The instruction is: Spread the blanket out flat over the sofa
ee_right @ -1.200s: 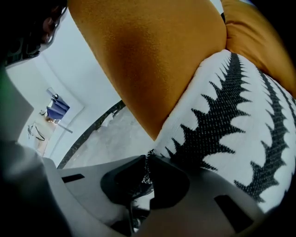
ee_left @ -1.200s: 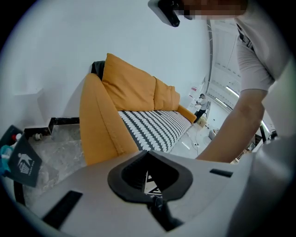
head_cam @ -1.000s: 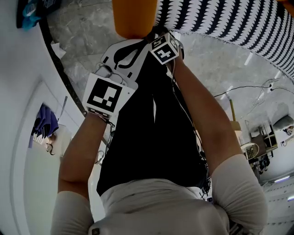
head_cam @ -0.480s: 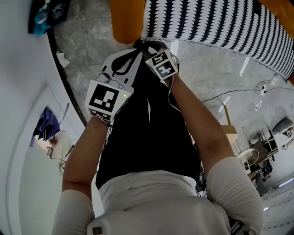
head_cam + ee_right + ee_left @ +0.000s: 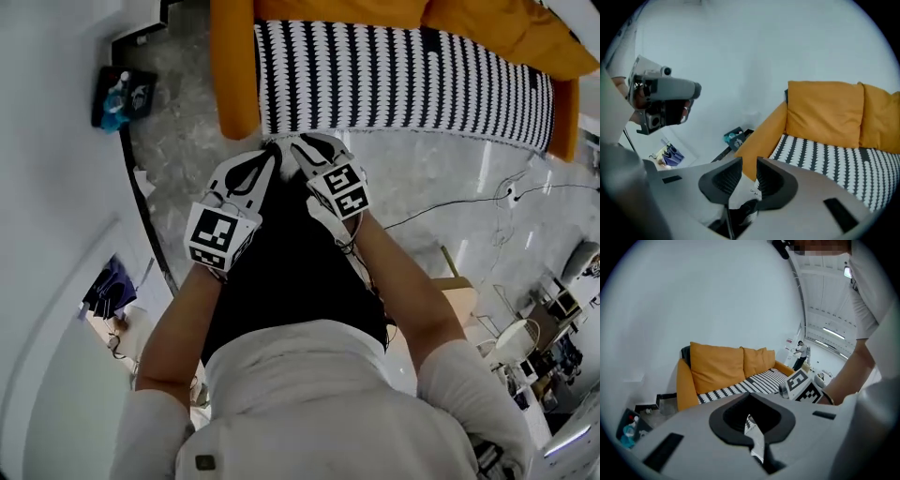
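Since the black-and-white patterned blanket [image 5: 403,80] lies flat on the orange fabric sofa [image 5: 234,75], spreading looks done and nothing seems to need pulling; the left gripper [image 5: 750,397] has its jaws together and empty, while the right gripper [image 5: 749,164] has jaws that have just been opening, empty.

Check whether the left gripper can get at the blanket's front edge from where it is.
Probably yes. The left gripper hangs just short of the blanket, at its front edge by the armrest, and nothing shows between them. Its jaws look shut, so they must open first.
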